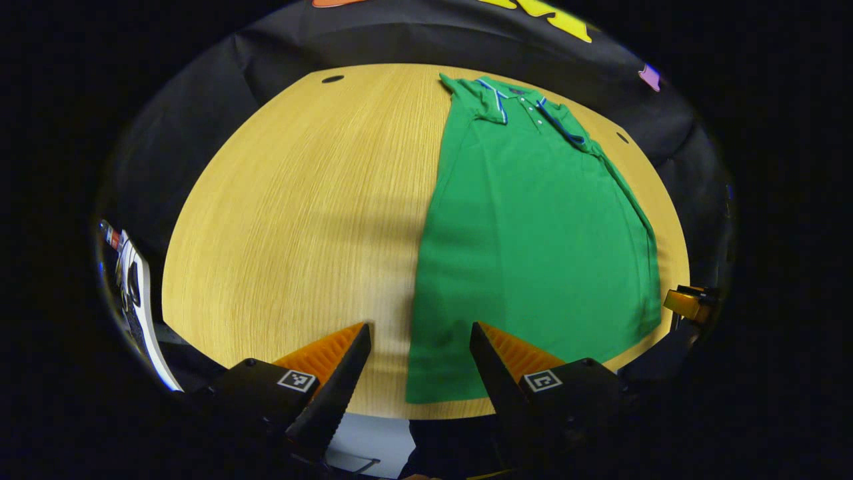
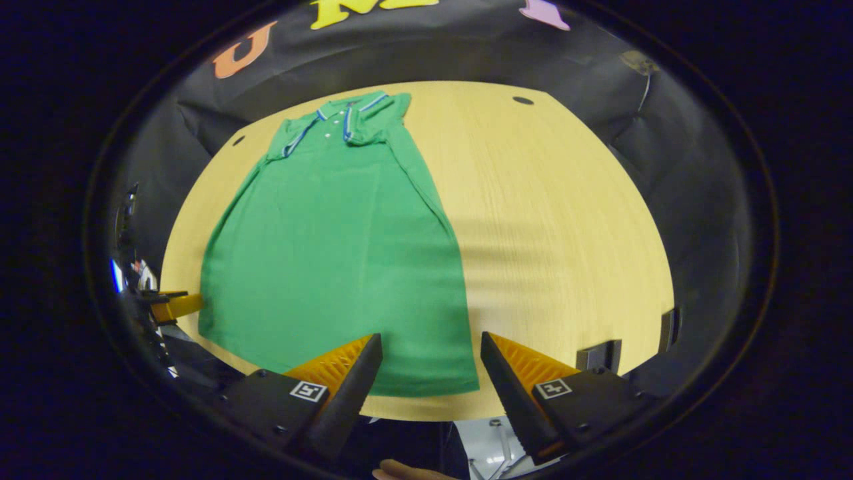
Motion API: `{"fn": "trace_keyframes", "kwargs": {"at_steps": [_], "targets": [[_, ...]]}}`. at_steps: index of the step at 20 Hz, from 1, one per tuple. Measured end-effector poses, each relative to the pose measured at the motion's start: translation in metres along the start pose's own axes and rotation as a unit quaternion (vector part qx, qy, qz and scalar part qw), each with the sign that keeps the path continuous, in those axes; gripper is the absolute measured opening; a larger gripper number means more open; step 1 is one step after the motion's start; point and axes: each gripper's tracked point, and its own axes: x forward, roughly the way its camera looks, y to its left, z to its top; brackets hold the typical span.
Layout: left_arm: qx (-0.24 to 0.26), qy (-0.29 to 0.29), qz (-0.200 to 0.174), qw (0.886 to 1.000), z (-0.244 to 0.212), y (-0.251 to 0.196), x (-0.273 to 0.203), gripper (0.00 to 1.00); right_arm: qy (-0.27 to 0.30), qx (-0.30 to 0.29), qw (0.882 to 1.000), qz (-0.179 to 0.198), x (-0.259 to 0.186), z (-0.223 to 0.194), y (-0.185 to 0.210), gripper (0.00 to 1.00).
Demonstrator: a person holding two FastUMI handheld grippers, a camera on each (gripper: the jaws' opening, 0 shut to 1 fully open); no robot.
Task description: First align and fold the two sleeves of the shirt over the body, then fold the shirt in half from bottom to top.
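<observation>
A green shirt (image 1: pixel 533 247) lay flat on the wooden counter (image 1: pixel 300 220), collar toward the far edge and hem along the near edge. Both sleeves were already folded in over the body, so the shirt made a long narrow strip that ran from the far edge to the near one. Its collar (image 1: pixel 526 103) had blue and white trim, and small white buttons showed below it.

In the left gripper view, the left tongs (image 1: pixel 421 347) hung above the near edge of the counter with their fingers apart and nothing between them. The near left corner of the hem lay just past the gap, close to the finger on the right of that view. Bare wood stretched away to the left of the shirt. At the right rim of this view, part of the other tongs (image 1: pixel 686 303) showed by the near right corner of the shirt.

In the right gripper view, the right tongs (image 2: pixel 432 353) also stood apart and held nothing, above the near edge of the counter. The shirt (image 2: pixel 340 253) lay ahead of them, and its near right hem corner reached into the gap between the fingers. At the left rim of this view, the tip of the other tongs (image 2: pixel 174 305) sat just beside the shirt's near left corner.
</observation>
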Motion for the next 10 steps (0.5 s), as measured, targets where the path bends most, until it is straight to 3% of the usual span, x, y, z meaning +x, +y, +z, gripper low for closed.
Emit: {"fn": "trace_keyframes", "kwargs": {"at_steps": [3,4,8,10], "targets": [[-0.008,0.041,0.012,0.999,-0.021,0.004,-0.002,0.97,0.046,0.012,0.999,-0.020,0.010,-0.018,-0.013,0.92],[-0.011,0.048,0.014,0.999,-0.025,0.003,-0.003,0.97,0.056,0.016,0.998,-0.018,0.013,-0.021,-0.012,0.97],[-0.012,0.077,0.024,0.997,-0.034,0.005,-0.001,0.97,0.095,0.003,0.995,-0.022,0.019,-0.030,-0.010,1.00],[-0.001,0.085,0.024,0.996,-0.032,0.003,-0.001,0.95,0.107,-0.015,0.994,-0.029,0.019,-0.029,-0.011,0.95]]}}
